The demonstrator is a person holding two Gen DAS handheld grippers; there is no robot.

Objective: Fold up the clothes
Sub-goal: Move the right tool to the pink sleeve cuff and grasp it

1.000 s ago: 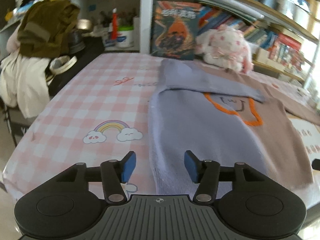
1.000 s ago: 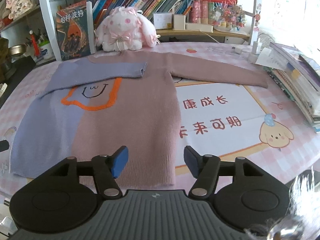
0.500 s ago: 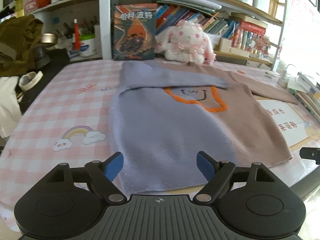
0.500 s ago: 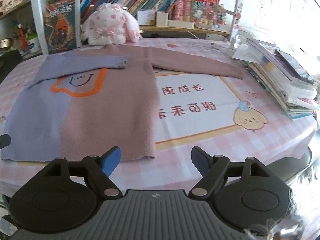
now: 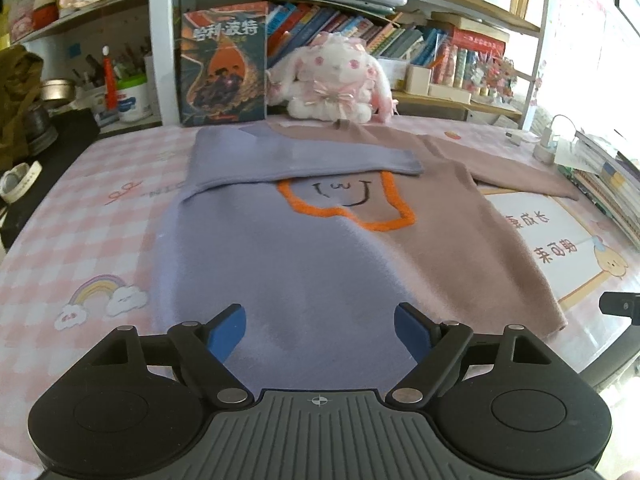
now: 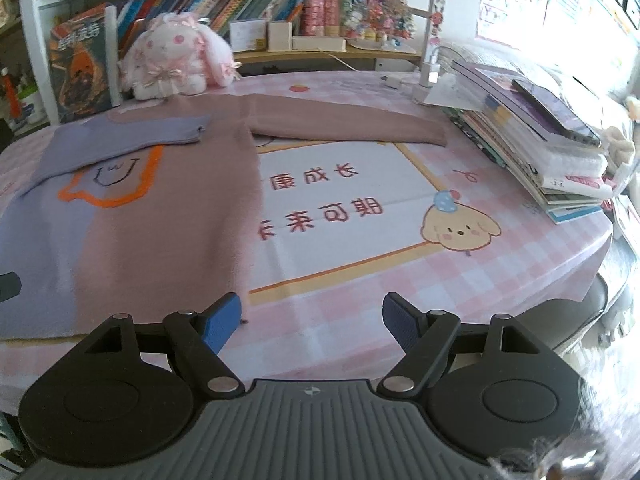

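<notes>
A knit sweater [image 5: 320, 248], lilac on its left half and mauve on its right, lies flat on the pink checked table with an orange outline and a small face on the chest. Its lilac sleeve [image 5: 304, 156] is folded across the chest. The mauve sleeve [image 6: 348, 124] stretches out to the right. My left gripper [image 5: 320, 326] is open above the lilac part near the hem, with nothing between its blue pads. My right gripper [image 6: 312, 316] is open over bare tablecloth just right of the sweater's [image 6: 160, 216] lower corner, holding nothing.
A plush rabbit [image 5: 336, 80] and an upright book [image 5: 222, 68] stand behind the collar, below the shelves. A white printed mat [image 6: 340, 208] lies right of the sweater. A stack of books [image 6: 540, 140] and a charger [image 6: 428, 76] sit at the far right. The table's edge [image 6: 580, 280] curves close by.
Both grippers' jaws have spread wider. The left gripper has shifted right, from the sweater's left edge to over its lilac half. The right gripper has shifted right, off the hem onto the tablecloth.
</notes>
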